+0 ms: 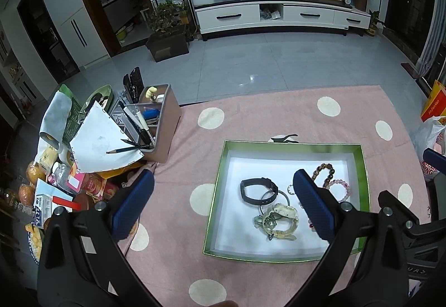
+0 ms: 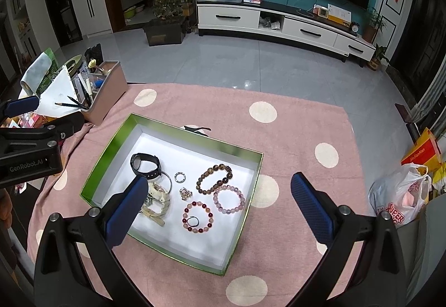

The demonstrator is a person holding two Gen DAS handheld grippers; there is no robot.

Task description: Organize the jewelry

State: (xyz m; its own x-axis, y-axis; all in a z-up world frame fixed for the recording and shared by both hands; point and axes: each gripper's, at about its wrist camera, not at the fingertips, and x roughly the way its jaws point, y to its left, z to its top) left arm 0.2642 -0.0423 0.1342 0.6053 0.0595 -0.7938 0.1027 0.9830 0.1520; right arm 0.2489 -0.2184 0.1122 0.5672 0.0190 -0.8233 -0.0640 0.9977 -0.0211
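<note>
A green-rimmed box with a white floor sits on the pink dotted cloth; it also shows in the left wrist view. Inside lie a black watch, a cream watch, a brown bead bracelet, a pink bead bracelet, a red bead bracelet, a small ring and a small black band. My left gripper is open and empty above the box's left part. My right gripper is open and empty above the box.
A brown desk organizer with pens stands left of the box, with papers, snacks and clutter beside it. A plastic bag and a red-yellow bag lie at the right edge of the table.
</note>
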